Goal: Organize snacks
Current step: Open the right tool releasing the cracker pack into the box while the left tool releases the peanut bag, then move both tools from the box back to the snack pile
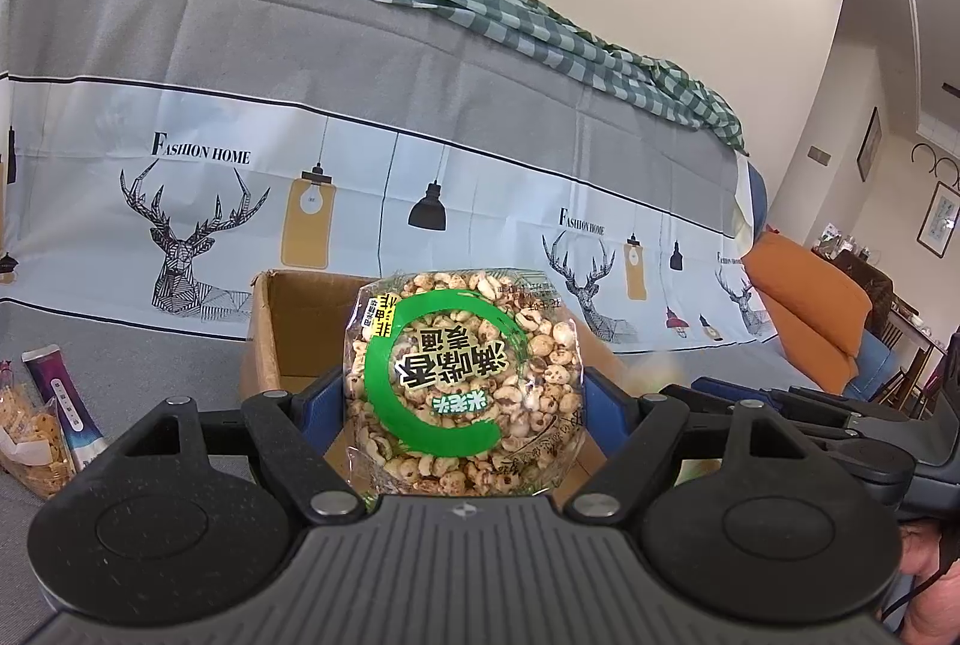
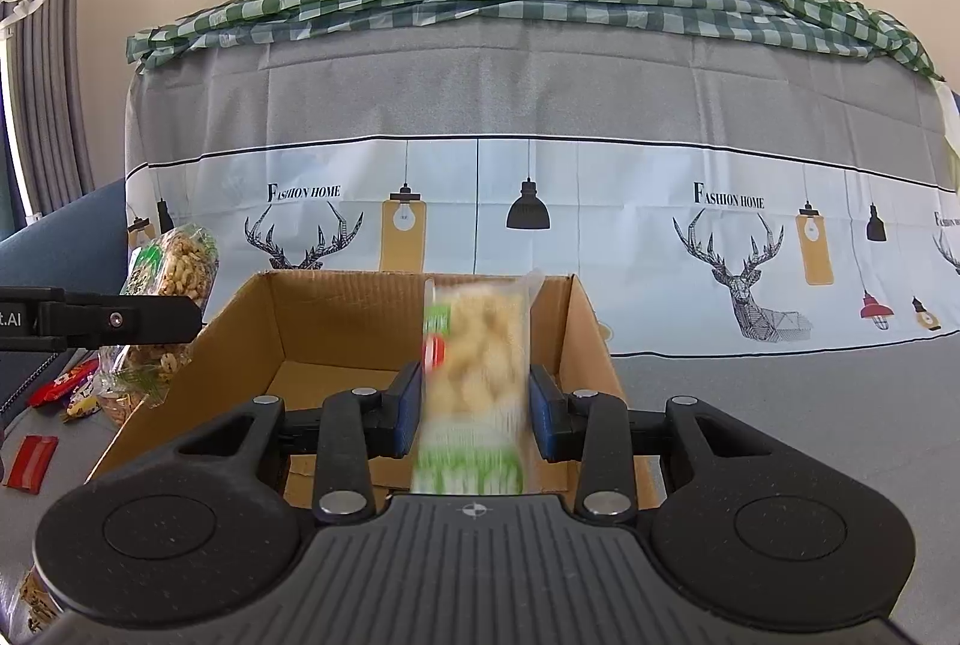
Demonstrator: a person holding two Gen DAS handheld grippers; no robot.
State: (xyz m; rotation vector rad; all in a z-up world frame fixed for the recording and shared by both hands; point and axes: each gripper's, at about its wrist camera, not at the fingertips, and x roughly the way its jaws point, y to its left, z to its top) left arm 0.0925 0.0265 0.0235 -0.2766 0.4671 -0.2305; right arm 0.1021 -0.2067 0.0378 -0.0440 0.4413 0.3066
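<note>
Deer-print cloth (image 2: 540,237) backs cardboard box (image 2: 336,321) (loose snacks (image 2: 66,393) beside).

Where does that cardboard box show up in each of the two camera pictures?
Left wrist view: the box sits at centre, mostly hidden behind the puffed-grain pack in the left gripper.
Right wrist view: the box fills the centre, open-topped, behind the blurred snack pack in the right gripper.
Shared landmark: the deer-print cloth behind the box.
</note>
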